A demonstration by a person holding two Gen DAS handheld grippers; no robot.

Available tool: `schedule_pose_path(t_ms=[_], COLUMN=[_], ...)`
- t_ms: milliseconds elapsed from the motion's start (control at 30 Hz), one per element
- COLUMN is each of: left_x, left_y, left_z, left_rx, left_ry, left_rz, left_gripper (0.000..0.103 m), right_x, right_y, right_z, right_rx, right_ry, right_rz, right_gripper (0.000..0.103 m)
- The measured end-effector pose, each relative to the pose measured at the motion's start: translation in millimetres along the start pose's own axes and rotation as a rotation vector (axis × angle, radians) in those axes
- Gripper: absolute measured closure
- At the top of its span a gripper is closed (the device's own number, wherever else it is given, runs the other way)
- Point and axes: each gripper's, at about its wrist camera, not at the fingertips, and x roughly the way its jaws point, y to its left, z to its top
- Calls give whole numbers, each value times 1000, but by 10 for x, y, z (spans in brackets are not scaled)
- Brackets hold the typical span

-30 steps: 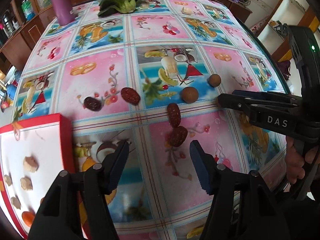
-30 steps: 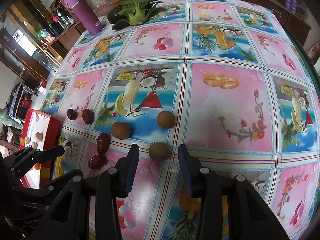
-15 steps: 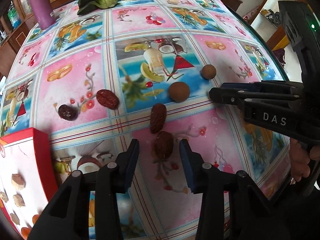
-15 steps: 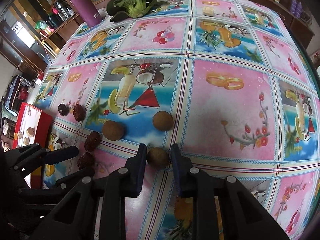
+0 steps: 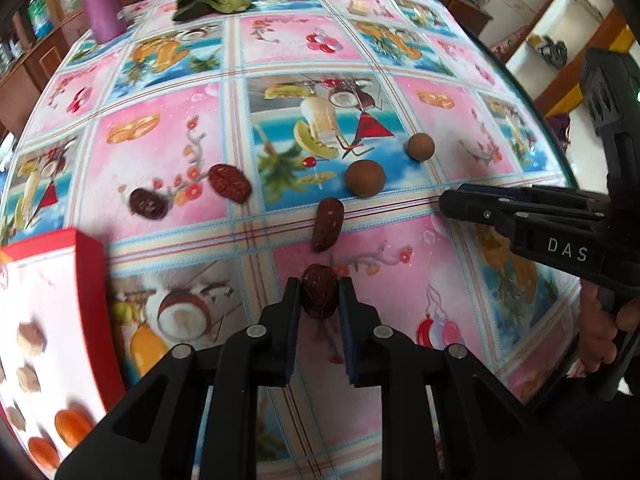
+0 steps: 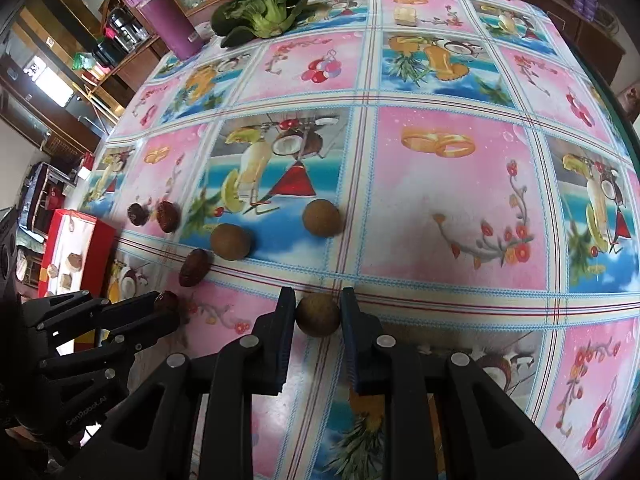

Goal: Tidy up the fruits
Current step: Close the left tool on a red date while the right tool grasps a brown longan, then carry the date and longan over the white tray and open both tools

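Wrinkled oval date (image 5: 319, 295) pinched in left hand-held gripper (image 5: 319, 300), round matte longan (image 6: 318, 315) clamped in right hand-held gripper (image 6: 318, 314)

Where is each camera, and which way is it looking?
Left wrist: rides the left hand-held gripper, looking forward over the table at a red date between its fingers; the right hand-held gripper and a hand show at right.
Right wrist: rides the right hand-held gripper, looking at a round brown fruit between its fingers; the left one shows at left.
Both share the red box, purple bottle and greens.
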Motion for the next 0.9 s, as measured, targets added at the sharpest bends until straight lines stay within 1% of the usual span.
schedule_pose_path(t_ms=[133, 300, 400, 433, 533, 700, 800, 900], left_x=[-274, -688, -928, -1007, -1160, -1339, -1419, -1474], left_y=[83, 266, 427, 502, 712, 1100, 1311, 1471], left_z=[-109, -348, -535, -611, -784, -1011, -1121, -1157], left_rx=[-33, -69, -92, -102, -136, -207, -241, -272], left_ry=[-49, -108, -143, -152, -161, -180, -190, -203], left_rz=[-2, 34, 86, 115, 174, 229, 246, 256], left_gripper=[83, 83, 83, 83, 83, 83, 83, 83], right_x=[-88, -135, -127, -123, -96, -100, -80, -20], right_y=[121, 420, 669, 742, 1010, 1500, 1768, 2048], right_z=[-15, -26, -51, -66, -102, -145, -120, -90], right_rx=[-20, -69, -111, -124, -177, -299, -341, -383], right_ry=[-19, -30, -33, -32, -24, -27, -22, -14], right_rz=[25, 69, 105, 113, 138, 168, 199, 214], right_gripper=[82, 82, 82, 82, 82, 82, 82, 82])
